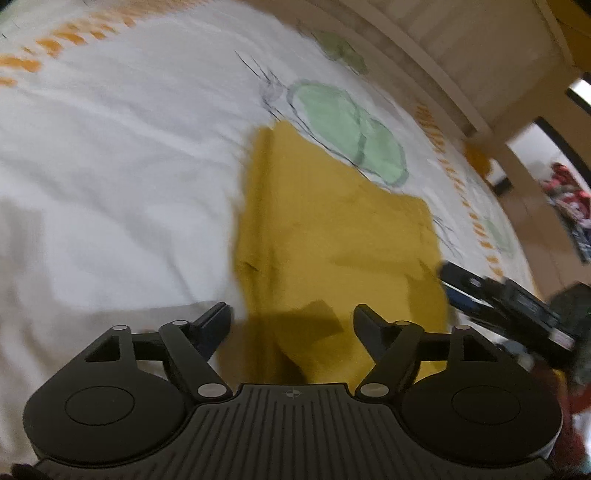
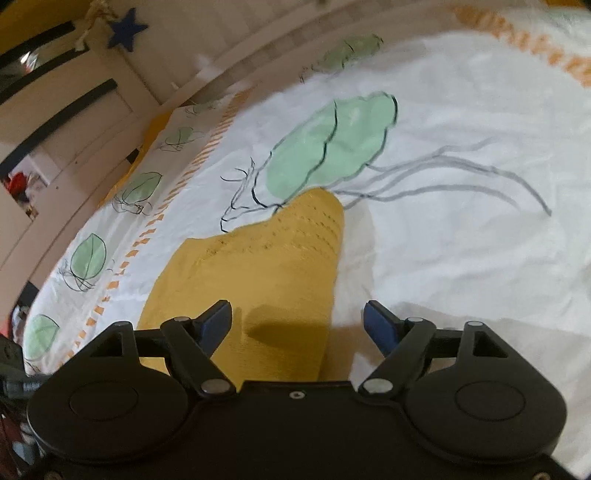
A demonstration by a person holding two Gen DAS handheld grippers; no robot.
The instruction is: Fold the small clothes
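White bedsheet (image 2: 461,258) with green leaf prints (image 2: 328,144), blue star (image 2: 127,29) on cupboard.

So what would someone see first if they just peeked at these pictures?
First the yellow cloth, lying flat on the white bedsheet straight ahead of both open grippers, the left gripper and the right gripper. Next, the big green jellyfish drawing printed on the sheet just past the cloth's far end.

We see a mustard cloth (image 2: 266,266), matt and knitted with rows of small eyelets, on a creased white cotton sheet (image 2: 461,258) printed in green and orange. Our grippers (image 1: 291,325) (image 2: 297,325) are matt black plastic with shiny metal pins.
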